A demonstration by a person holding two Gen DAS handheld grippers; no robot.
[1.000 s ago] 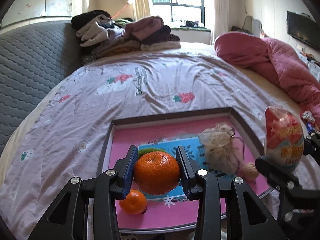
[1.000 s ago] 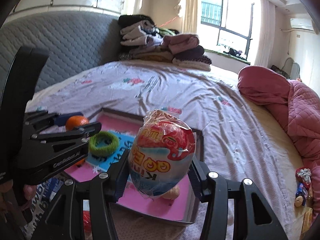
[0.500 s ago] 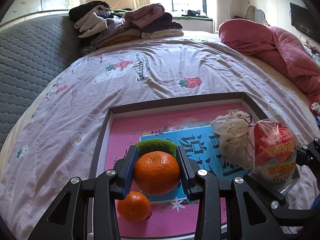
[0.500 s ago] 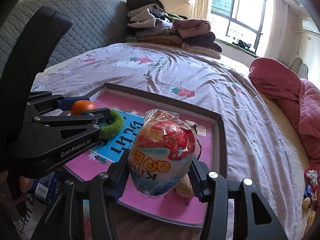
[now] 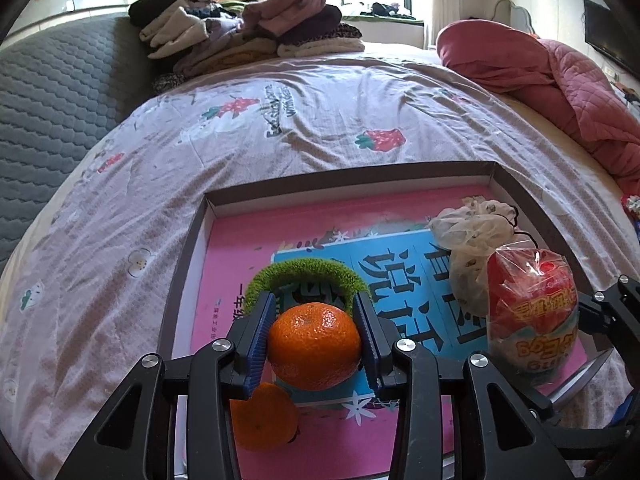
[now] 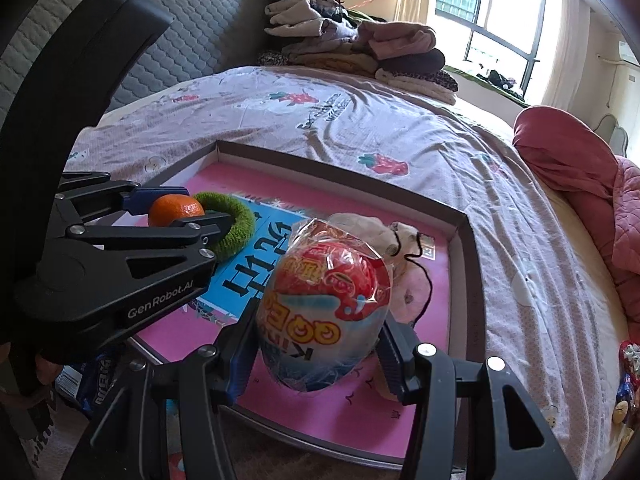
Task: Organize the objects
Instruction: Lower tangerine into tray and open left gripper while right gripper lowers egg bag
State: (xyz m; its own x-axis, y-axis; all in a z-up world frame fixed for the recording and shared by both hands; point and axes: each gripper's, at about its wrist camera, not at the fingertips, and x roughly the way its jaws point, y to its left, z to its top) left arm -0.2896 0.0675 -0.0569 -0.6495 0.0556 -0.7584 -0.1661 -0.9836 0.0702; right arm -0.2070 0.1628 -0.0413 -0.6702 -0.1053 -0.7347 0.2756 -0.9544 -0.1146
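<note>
My left gripper (image 5: 315, 312) is shut on an orange tangerine (image 5: 314, 345) and holds it above a shallow pink-lined box (image 5: 352, 178) on the bed. A second tangerine (image 5: 262, 420) lies in the box below it, and a green fuzzy ring (image 5: 306, 276) lies just ahead. My right gripper (image 6: 320, 316) is shut on a wrapped red and white toy egg (image 6: 324, 312), held over the box's near right part. A cream drawstring pouch (image 5: 470, 236) lies in the box behind the egg. The left gripper with its tangerine (image 6: 176, 210) also shows in the right wrist view.
The box sits on a lilac bedsheet (image 5: 280, 120) with strawberry prints. Folded clothes (image 5: 248, 32) are piled at the head end. A pink quilt (image 5: 560, 76) lies to the right. A grey padded headboard (image 5: 48, 92) is on the left. Small wrapped items (image 6: 626, 384) lie on the bed's right edge.
Both grippers have moved forward and lower over the box, each still holding its object. The box now fills more of both views.
</note>
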